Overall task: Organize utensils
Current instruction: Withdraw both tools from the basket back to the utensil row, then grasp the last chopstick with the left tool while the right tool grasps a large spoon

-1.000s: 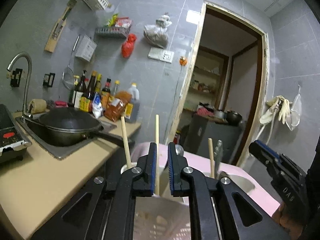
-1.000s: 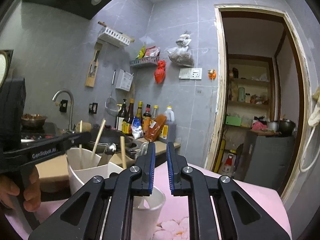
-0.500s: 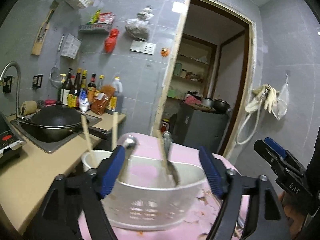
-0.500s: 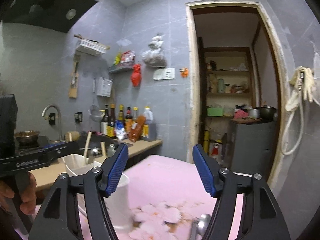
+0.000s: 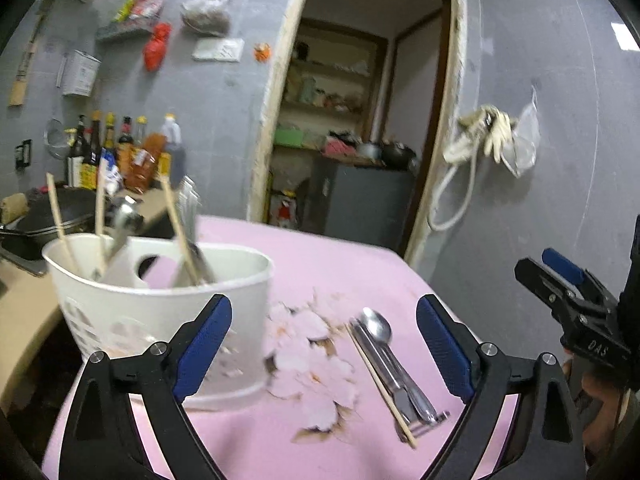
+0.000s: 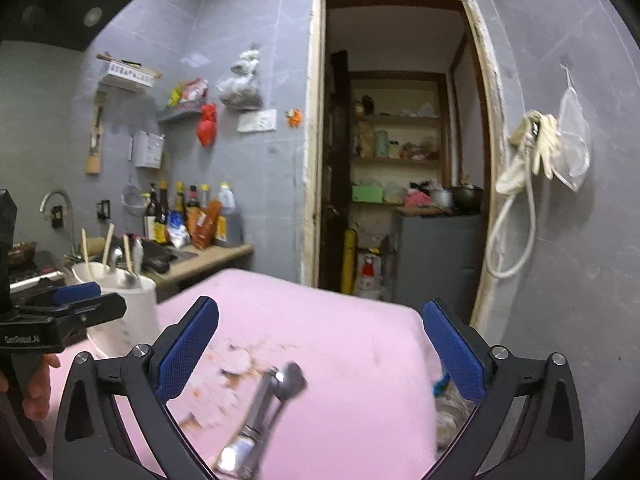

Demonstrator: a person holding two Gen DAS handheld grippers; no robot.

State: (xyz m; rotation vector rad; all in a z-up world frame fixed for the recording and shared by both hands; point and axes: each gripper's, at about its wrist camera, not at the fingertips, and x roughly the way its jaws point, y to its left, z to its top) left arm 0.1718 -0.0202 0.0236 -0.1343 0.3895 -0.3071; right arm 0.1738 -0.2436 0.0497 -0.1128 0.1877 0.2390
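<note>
A white plastic utensil holder [image 5: 160, 300] stands on the pink table [image 5: 320, 264] with chopsticks and metal utensils upright in it; it also shows in the right wrist view [image 6: 120, 304]. A metal spoon [image 5: 378, 330], other metal utensils and a wooden chopstick [image 5: 380, 380] lie side by side on the table right of the holder. My left gripper [image 5: 322, 348] is open and empty, above the table between holder and loose utensils. My right gripper [image 6: 320, 356] is open and empty, above the blurred loose utensils [image 6: 264, 412].
A worn floral patch [image 5: 308, 360] marks the table top. A counter with a wok [image 5: 36, 216], sink and sauce bottles [image 5: 120, 152] lies left. An open doorway [image 5: 360, 120] is behind the table. The right gripper shows at the left wrist view's right edge [image 5: 572, 300].
Both grippers went from shut to wide open. Both views swung right and down, from the holder toward the loose utensils on the table.
</note>
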